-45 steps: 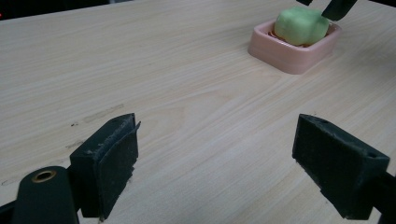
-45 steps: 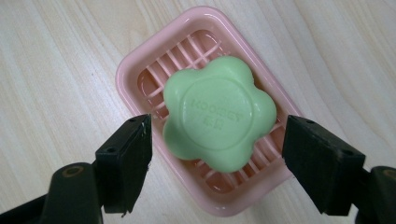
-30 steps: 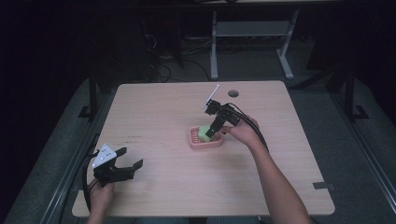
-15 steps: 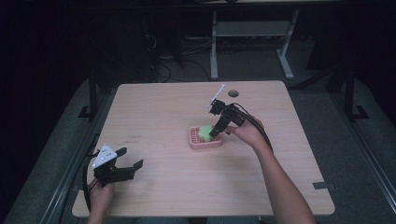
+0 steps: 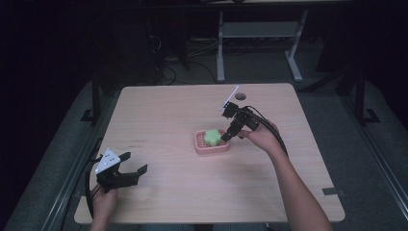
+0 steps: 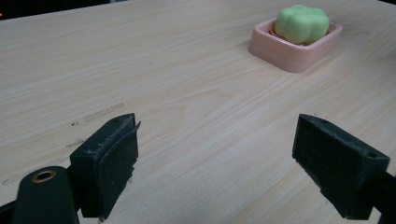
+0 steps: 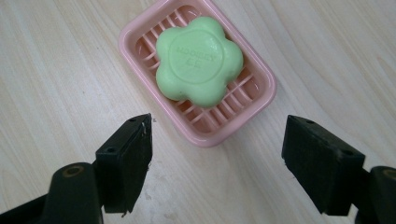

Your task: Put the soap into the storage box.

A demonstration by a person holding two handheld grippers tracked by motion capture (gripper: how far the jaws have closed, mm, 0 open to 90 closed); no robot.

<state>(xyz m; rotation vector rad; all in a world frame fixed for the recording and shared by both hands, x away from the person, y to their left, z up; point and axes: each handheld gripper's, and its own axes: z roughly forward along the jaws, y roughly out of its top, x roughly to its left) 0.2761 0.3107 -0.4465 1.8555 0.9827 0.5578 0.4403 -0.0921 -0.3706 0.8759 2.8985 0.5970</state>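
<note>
The soap (image 7: 198, 60), a green flower-shaped bar with stamped lettering on top, lies flat in the pink dish (image 7: 140, 35), which sits on the table (image 5: 183, 192) a little right of centre in the high view. From the table's middle the dish is at about 3 o'clock, close in. The right gripper (image 5: 225, 138) hangs over the dish's edge at 3 o'clock, slanting down from the hand (image 5: 262, 137) toward the soap. In the right gripper view its jaws stand wide apart with bare wood and the dish's near corner between them; they grip nothing, and the soap lies beyond the tips at 12 o'clock, untouched. The left gripper (image 5: 133, 163) rests low near the table's corner at about 8 o'clock from the dish, well apart from it. In the left gripper view its jaws also gape wide over bare wood, holding nothing, with dish (image 6: 280, 51) and soap (image 6: 301, 23) far off at 1 o'clock.
</note>
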